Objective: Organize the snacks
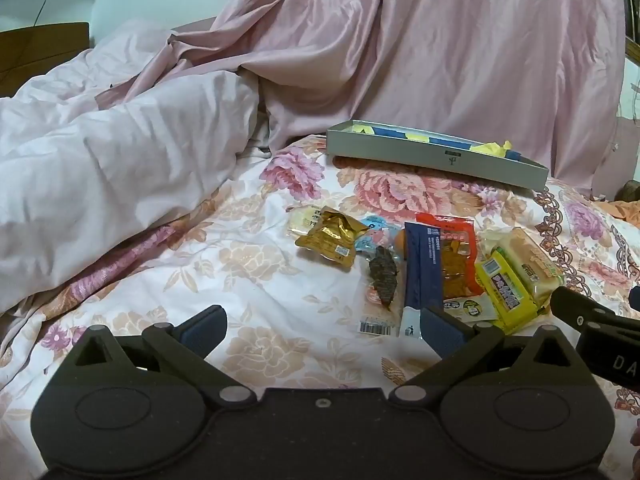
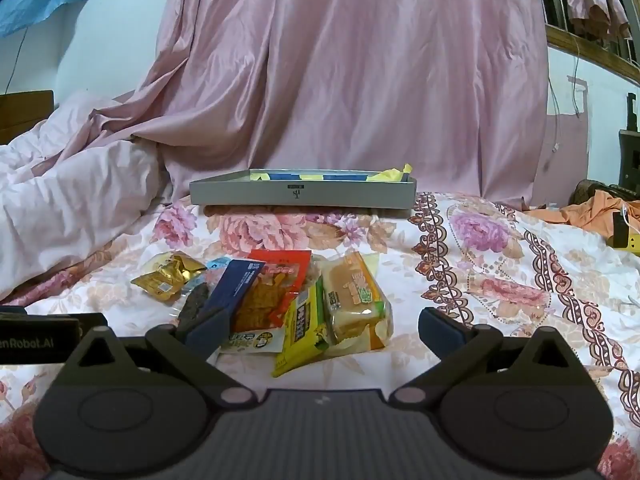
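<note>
On a floral bedspread (image 2: 500, 264), both the left gripper (image 1: 322, 320) and right gripper (image 2: 322, 324) hang wide open and empty before a heap of crinkly snack packets (image 2: 280, 304), with the shallow grey cardboard box (image 2: 304, 194) beyond; sorting looks unstarted, first calling for a grasp.

Only "enRobot.AI" on the left gripper (image 2: 38, 343) and "DA" on the right gripper (image 1: 624, 362) are legible.

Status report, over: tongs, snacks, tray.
Left tongs and right tongs open, empty. Snack pile loose on floral bedspread, short of grey tray. Nothing blocking.
</note>
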The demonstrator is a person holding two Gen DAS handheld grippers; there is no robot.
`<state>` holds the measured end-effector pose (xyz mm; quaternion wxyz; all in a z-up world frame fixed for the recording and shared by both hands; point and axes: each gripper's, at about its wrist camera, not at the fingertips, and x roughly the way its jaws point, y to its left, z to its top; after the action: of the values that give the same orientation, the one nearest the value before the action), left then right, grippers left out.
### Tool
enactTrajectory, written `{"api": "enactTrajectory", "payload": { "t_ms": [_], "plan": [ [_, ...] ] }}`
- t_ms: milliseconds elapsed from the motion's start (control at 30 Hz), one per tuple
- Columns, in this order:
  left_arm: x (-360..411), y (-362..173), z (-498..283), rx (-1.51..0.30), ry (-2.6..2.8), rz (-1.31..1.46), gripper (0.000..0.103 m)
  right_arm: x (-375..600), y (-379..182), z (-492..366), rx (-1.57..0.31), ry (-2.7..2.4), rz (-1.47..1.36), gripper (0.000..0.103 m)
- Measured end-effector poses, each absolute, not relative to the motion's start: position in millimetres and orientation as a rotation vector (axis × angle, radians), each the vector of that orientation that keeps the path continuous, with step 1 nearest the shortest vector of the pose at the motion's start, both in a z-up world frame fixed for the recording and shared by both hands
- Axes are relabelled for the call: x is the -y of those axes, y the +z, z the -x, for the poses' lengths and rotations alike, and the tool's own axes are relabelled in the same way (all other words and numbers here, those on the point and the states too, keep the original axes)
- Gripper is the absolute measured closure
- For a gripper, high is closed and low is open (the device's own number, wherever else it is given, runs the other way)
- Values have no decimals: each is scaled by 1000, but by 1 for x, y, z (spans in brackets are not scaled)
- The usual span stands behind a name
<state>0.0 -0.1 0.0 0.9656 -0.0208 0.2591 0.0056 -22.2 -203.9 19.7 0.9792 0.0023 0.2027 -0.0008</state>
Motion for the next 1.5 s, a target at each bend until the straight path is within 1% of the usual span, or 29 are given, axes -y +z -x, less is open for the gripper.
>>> {"api": "enactTrajectory", "payload": {
  "t_ms": [1500],
  "plan": [
    [0,0,0,-527,10,40,1,201,16,23,-423,6,-10,0]
  ]
}}
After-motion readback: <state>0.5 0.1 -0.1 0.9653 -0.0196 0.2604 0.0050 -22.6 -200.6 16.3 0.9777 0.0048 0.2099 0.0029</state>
